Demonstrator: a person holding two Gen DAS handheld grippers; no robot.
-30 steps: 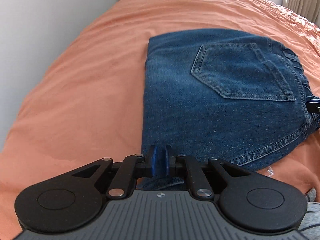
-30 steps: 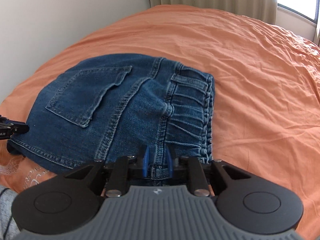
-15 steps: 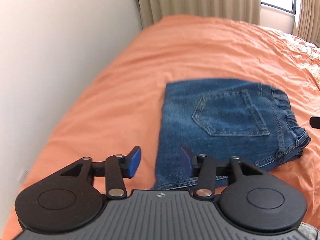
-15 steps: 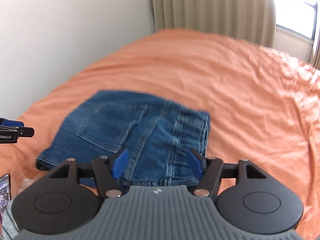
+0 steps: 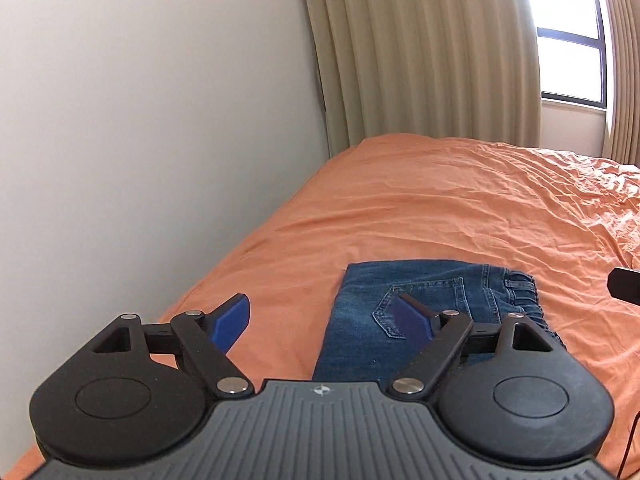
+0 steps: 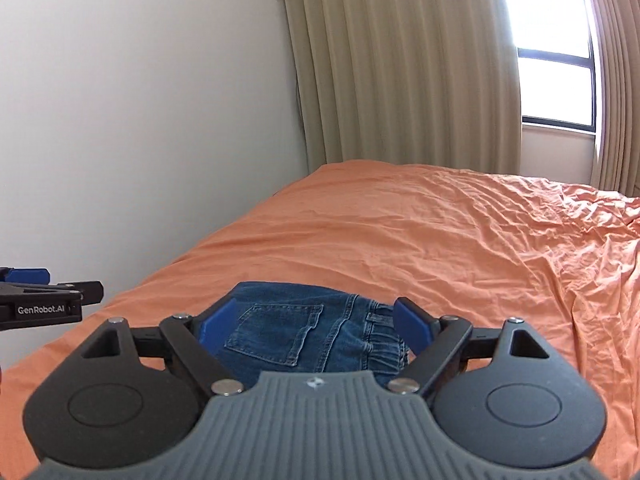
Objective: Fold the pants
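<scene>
I find the folded pants (image 5: 432,312) flat on the orange bed (image 5: 460,200), below both grippers. Left gripper (image 5: 324,326) and right gripper (image 6: 316,326) opening, nothing between; right sits squarer over them.

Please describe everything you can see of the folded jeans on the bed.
The jeans are blue denim, folded into a compact rectangle. A stitched back pocket faces up, and the gathered elastic waistband lies at the right edge. They lie flat on the orange bedsheet, near its front edge. Nothing else touches them.
</scene>
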